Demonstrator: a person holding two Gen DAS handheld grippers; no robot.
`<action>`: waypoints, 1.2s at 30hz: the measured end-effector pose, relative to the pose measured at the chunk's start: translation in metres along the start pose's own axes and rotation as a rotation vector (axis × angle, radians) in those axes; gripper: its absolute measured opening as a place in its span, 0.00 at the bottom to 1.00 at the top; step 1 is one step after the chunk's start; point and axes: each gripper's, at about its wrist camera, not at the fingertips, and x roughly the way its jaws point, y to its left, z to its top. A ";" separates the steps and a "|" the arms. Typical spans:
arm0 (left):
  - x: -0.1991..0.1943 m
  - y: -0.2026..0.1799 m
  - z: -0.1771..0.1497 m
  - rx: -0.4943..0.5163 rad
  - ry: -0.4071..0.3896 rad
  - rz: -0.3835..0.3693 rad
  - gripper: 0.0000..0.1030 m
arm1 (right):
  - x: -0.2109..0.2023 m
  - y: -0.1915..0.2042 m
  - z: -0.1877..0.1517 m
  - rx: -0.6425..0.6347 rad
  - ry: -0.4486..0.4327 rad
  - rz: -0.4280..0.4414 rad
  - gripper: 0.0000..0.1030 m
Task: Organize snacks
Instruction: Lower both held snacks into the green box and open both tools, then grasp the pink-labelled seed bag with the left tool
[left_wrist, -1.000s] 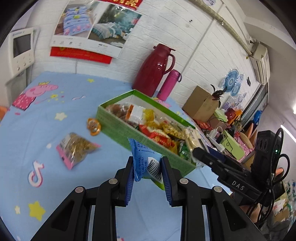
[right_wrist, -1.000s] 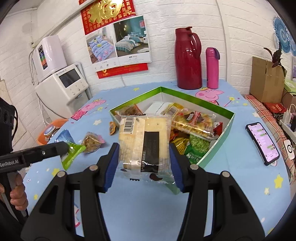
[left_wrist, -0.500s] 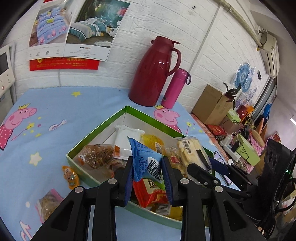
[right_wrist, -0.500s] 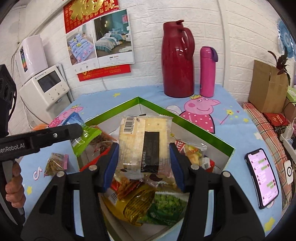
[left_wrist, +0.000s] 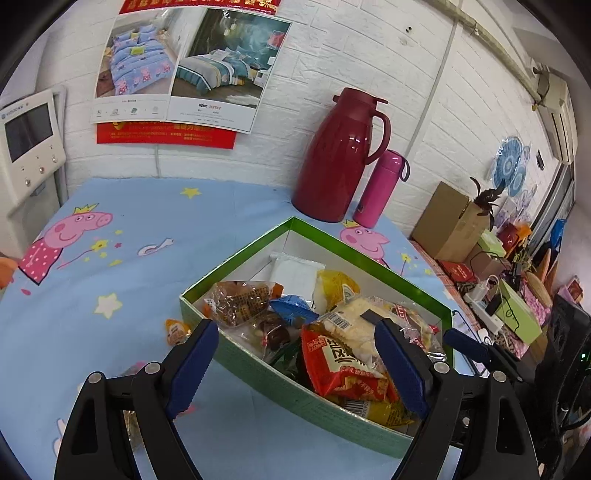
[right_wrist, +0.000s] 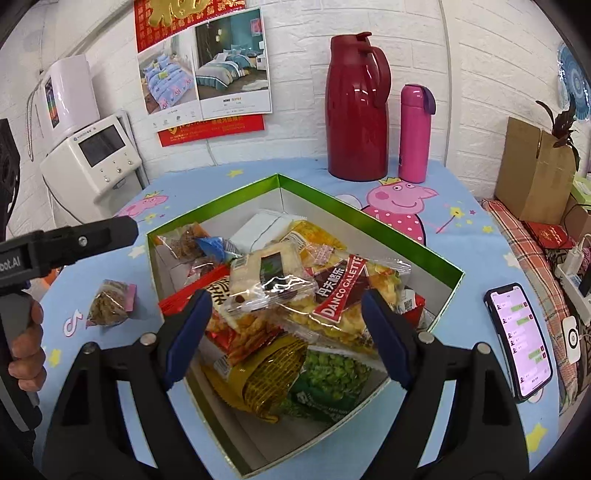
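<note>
Both of our tools hang wide open and empty: the left hand-held gripper (left_wrist: 295, 354) and the right hand-held gripper (right_wrist: 284, 332) hover over the green box (right_wrist: 373, 218). Inside it lie the blue snack packet (left_wrist: 291, 308) and the pale cracker pack (right_wrist: 273, 277) among other snacks. Out on the table (left_wrist: 122, 266), a small orange snack (left_wrist: 175, 328) sits just beside the box, and a pink-edged snack bag (right_wrist: 110, 302) lies a little apart.

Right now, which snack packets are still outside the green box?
Two: the small orange packet beside the box's left wall, and the pink-edged granola packet farther out on the tablecloth.
</note>
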 end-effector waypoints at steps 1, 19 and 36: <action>-0.005 -0.001 -0.001 -0.001 -0.004 0.000 0.86 | -0.006 0.003 0.000 -0.003 -0.010 0.002 0.81; -0.082 0.024 -0.035 0.006 -0.040 0.086 0.86 | -0.052 0.063 -0.027 -0.059 -0.014 0.095 0.89; -0.074 0.127 -0.064 -0.176 0.031 0.120 0.85 | -0.019 0.118 -0.055 -0.077 0.113 0.204 0.89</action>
